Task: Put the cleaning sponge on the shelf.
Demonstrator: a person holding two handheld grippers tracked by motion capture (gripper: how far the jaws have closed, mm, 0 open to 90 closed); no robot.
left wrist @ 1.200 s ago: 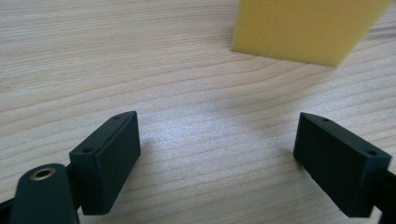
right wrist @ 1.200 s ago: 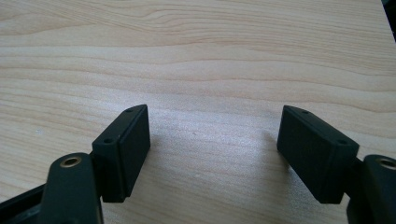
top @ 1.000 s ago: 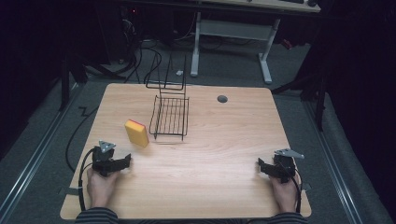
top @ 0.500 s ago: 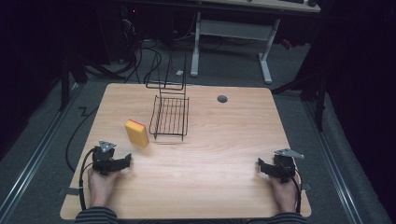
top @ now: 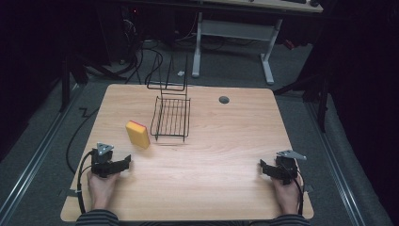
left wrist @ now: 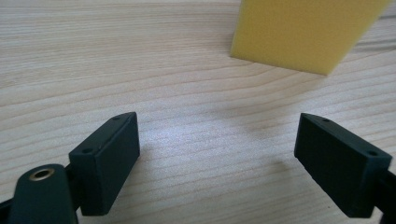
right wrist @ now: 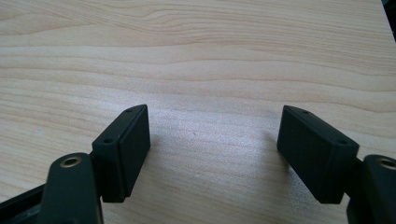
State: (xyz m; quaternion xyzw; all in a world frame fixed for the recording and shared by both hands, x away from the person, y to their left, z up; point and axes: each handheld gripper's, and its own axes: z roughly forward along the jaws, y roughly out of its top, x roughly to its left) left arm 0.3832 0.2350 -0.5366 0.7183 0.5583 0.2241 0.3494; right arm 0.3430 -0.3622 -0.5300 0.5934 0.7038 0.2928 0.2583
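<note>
Left gripper (top: 123,163) rests low on the table (top: 226,155) near its front-left corner, jaws apart w/ nothing between them. In the left gripper view (left wrist: 217,163) bare wood fills the gap. The sponge (top: 138,134) – yellow w/ a reddish top edge – lies just ahead of it, near but not touching; in the left gripper view the sponge (left wrist: 303,32) is cut off by the top edge, so its far side can't be made out. Right gripper (top: 263,168) sits near the front-right corner, well apart from the sponge, jaws likewise spread over bare wood (right wrist: 212,149). Wire rack (top: 171,117) stands just right of the sponge – its back frame fades into the dark floor behind, hard to trace.
</note>
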